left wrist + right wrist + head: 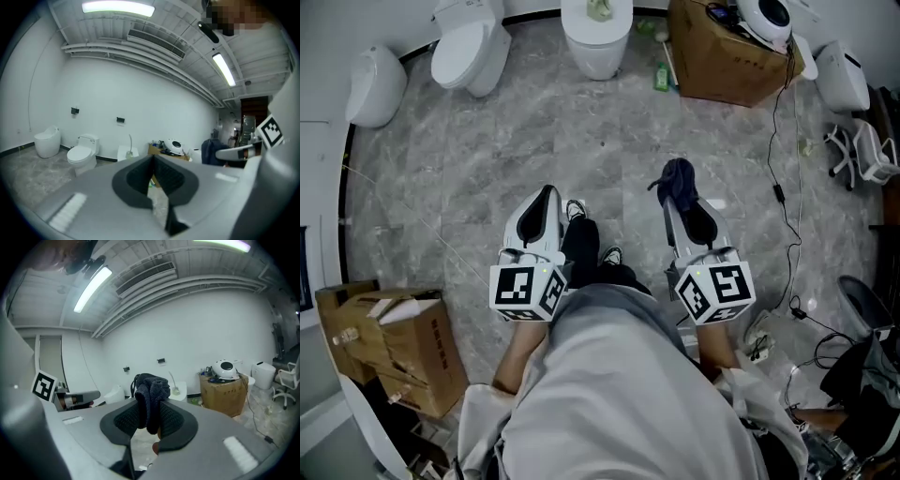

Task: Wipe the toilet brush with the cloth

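Observation:
A dark blue cloth (678, 178) is bunched between the jaws of my right gripper (674, 201), which is shut on it; in the right gripper view the cloth (151, 392) stands up out of the black pads. My left gripper (549, 191) is held beside it at the same height, shut with nothing in it, and its pads (161, 174) meet at the tip. The toilet brush (600, 9) stands in its holder on a white fixture (596, 42) far ahead by the wall. Its thin handle shows in the left gripper view (130, 142) and the right gripper view (173, 379).
A white toilet (469, 52) and a rounded white toilet (375, 86) stand at the back left. A cardboard box (722, 61) carrying a white device (766, 17) is at the back right, a green bottle (662, 77) beside it. Cables (787, 197) trail on the right; another box (398, 342) sits near left.

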`<state>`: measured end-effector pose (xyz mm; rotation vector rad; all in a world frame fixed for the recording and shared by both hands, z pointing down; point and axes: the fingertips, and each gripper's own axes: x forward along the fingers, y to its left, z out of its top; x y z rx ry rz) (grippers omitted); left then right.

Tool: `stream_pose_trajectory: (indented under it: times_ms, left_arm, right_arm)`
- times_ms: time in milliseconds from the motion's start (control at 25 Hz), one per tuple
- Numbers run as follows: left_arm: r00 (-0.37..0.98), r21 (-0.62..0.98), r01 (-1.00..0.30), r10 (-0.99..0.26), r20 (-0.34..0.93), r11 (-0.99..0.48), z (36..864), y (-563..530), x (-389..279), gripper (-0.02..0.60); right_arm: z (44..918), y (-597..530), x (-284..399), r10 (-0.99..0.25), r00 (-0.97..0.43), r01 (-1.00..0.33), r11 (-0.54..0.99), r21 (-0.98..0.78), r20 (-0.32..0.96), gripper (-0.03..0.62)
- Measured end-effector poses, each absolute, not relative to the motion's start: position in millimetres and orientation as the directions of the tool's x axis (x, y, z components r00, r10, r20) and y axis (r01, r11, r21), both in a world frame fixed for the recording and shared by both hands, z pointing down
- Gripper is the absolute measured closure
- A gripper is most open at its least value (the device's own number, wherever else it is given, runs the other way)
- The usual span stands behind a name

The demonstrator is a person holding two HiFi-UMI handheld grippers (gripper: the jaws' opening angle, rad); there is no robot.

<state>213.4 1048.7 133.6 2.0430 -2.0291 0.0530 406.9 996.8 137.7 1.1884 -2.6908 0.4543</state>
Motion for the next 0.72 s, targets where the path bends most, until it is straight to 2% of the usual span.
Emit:
stream_pose_trajectory:
  times_ms: [160,720]
  left_arm:
    - [0.042,0.171,-0.985,-0.981,0.188,-0.010,129.0,1028.3,203.3,0.581]
    - [0.089,0.196,-0.979,-0.981,0.175,-0.054,121.6,894.6,126.4,0.581]
  right_arm:
    - [130.4,981.0,398.9,-0.699,-0.673,-0.740,0.634,-0.226,0.242,0.508]
    - [129.3,867.1,305.1,-0.641,-0.701,-0.711,0.663,-0.235,0.311,0.503]
